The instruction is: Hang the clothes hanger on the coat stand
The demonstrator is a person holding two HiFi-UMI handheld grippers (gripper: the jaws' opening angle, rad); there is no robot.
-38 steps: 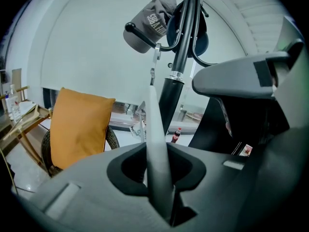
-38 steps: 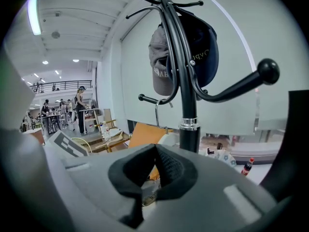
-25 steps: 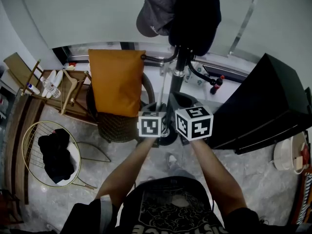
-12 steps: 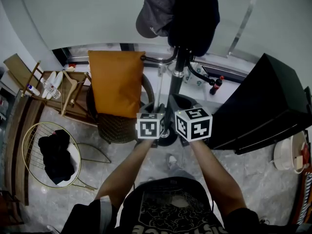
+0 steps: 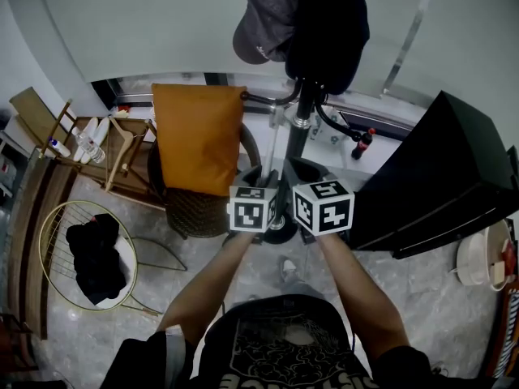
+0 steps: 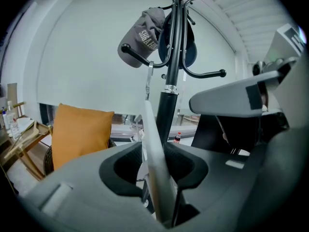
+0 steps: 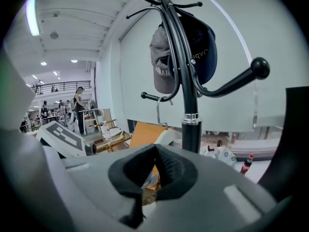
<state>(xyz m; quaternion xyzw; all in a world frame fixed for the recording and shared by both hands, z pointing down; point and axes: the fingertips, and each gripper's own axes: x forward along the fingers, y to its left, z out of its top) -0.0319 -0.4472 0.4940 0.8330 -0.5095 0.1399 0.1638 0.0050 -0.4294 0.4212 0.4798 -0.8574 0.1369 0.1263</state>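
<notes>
White clothes hanger [image 6: 148,116] hung hooked on coat stand [image 6: 168,111]; left gripper [image 6: 154,164] was opening its jaws around it, while the right gripper [image 7: 155,169] was closed and empty.

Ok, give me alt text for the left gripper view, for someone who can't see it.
A white clothes hanger stands between the left tool's opening jaws, its hook over a lower arm of the black coat stand. A grey cap hangs higher up; an orange cushion sits at left.
</notes>
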